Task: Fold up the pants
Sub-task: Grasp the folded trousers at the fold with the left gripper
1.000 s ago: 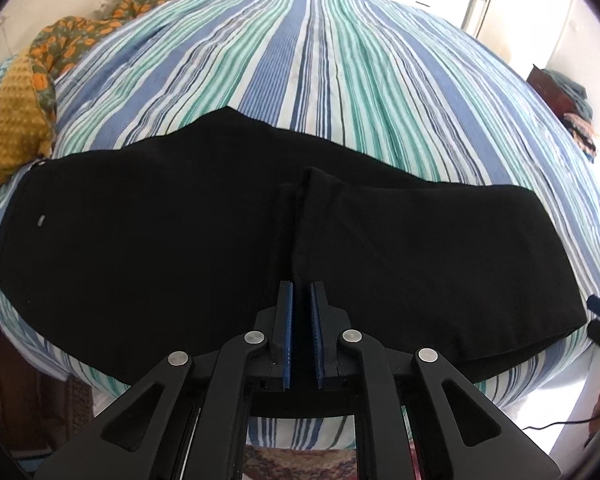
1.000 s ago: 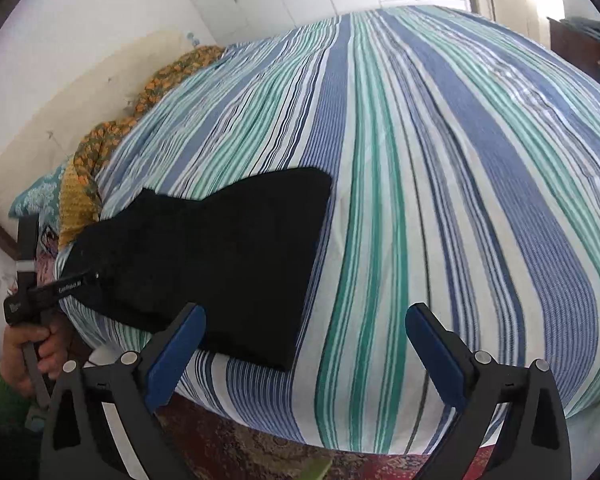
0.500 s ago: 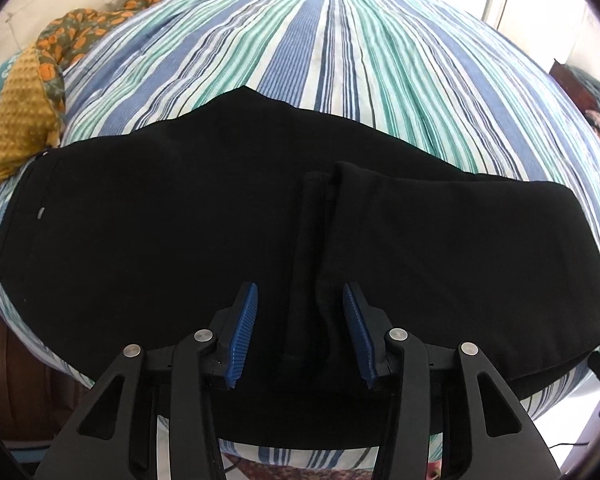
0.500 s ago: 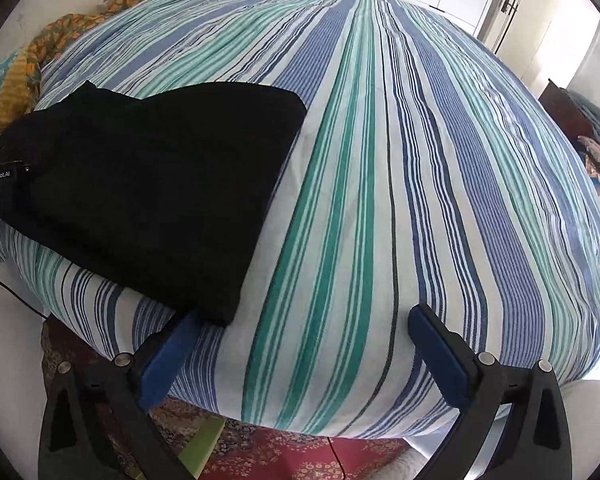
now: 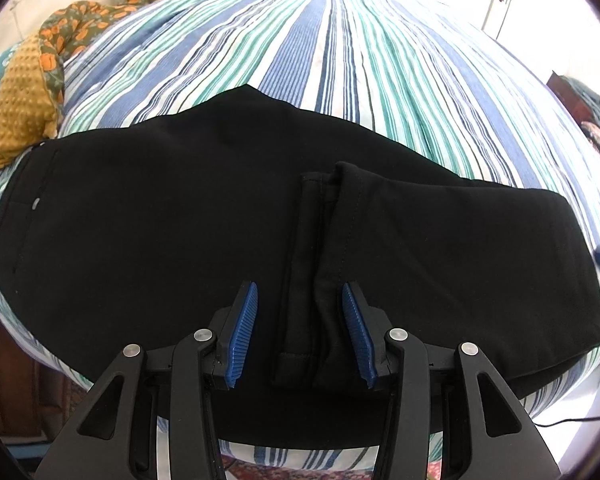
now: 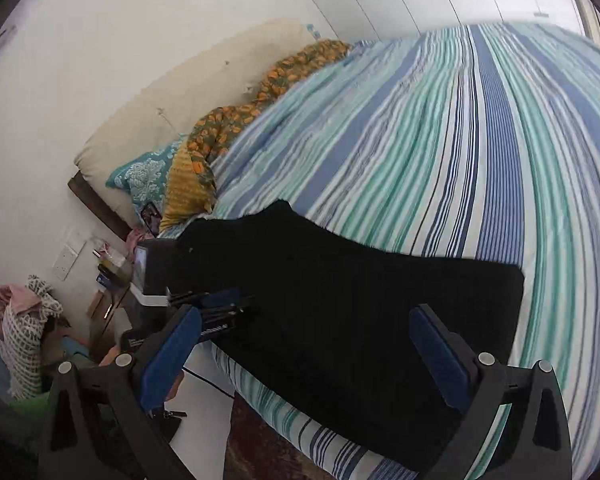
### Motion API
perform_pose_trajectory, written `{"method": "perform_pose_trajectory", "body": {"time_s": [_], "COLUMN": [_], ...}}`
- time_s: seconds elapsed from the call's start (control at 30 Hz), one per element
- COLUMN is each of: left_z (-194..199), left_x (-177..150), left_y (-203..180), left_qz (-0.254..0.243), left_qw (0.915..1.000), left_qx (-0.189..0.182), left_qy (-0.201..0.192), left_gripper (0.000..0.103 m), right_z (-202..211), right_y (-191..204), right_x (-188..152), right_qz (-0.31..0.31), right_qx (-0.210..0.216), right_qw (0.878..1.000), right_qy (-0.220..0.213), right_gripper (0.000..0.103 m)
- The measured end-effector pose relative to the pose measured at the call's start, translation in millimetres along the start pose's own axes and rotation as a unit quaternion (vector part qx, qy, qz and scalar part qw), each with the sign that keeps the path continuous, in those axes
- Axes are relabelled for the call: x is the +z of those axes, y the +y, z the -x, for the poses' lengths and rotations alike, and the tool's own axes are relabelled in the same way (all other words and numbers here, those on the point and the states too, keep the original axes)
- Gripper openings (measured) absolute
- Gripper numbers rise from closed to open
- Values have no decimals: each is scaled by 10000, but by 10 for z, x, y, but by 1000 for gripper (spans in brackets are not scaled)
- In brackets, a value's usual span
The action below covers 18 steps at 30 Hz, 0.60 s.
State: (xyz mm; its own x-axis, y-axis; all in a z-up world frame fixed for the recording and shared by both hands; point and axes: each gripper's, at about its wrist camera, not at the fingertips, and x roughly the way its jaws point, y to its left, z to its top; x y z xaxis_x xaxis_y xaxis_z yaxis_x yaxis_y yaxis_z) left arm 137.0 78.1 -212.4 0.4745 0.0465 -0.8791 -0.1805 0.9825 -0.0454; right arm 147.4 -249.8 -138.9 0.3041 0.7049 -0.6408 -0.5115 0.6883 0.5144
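The black pants [image 5: 148, 216] lie folded across the near edge of the striped bed [image 5: 340, 52], waistband at the left. The leg hems [image 5: 316, 264] lie on top near the middle. My left gripper [image 5: 300, 334] is open, its blue pads [image 5: 246, 332] on either side of the hems without holding them. In the right wrist view the pants [image 6: 360, 300] lie along the bed edge [image 6: 324, 436]. My right gripper [image 6: 306, 356] is open wide and empty, hovering over the folded end of the pants.
A yellow and orange patterned blanket [image 5: 32, 92] is bunched at the bed's left side. In the right wrist view there are pillows [image 6: 148, 168] by the wall, a cluttered bedside stand [image 6: 112, 272], and the other gripper's body [image 6: 156, 276] at the pants' far end.
My left gripper opened and let go of the leg hems, which now rest on the pants. My right gripper swung left, back over the folded end of the pants.
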Motion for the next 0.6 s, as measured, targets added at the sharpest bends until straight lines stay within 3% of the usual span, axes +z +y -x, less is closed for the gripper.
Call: {"method": "perform_pose_trajectory", "body": {"time_s": [0.1, 0.13, 0.27, 0.37, 0.43, 0.53, 0.6], "left_z": [-14, -15, -20, -19, -15, -15, -19], "left_x": [-16, -18, -10, -13, -18, -26, -21], "left_y": [3, -2, 13, 29, 24, 30, 38], "left_qz": [12, -14, -18, 26, 27, 39, 51], "left_qw": [10000, 10000, 10000, 9999, 9999, 9999, 9998], "left_qx": [-82, -72, -97, -122, -120, -149, -185], "left_qy": [16, 5, -8, -15, -18, -12, 0], "left_gripper": [49, 49, 49, 49, 49, 50, 51], "right_z": [-425, -500, -335, -132, -107, -264, -525], "right_y": [-363, -457, -418, -314, -288, -472, -717], "right_x": [-267, -357, -190, 89, 219, 252, 145], "right_qz": [-751, -897, -961, -698, -487, -602, -860], "right_qx": [-147, -240, -379, -357, -470, -685, -924], "right_qw": [9932, 9899, 9901, 9961, 9973, 9950, 9880], "right_qy": [873, 1071, 953, 410, 269, 399, 893], "right_gripper": [100, 93, 91, 92, 92, 94, 94]}}
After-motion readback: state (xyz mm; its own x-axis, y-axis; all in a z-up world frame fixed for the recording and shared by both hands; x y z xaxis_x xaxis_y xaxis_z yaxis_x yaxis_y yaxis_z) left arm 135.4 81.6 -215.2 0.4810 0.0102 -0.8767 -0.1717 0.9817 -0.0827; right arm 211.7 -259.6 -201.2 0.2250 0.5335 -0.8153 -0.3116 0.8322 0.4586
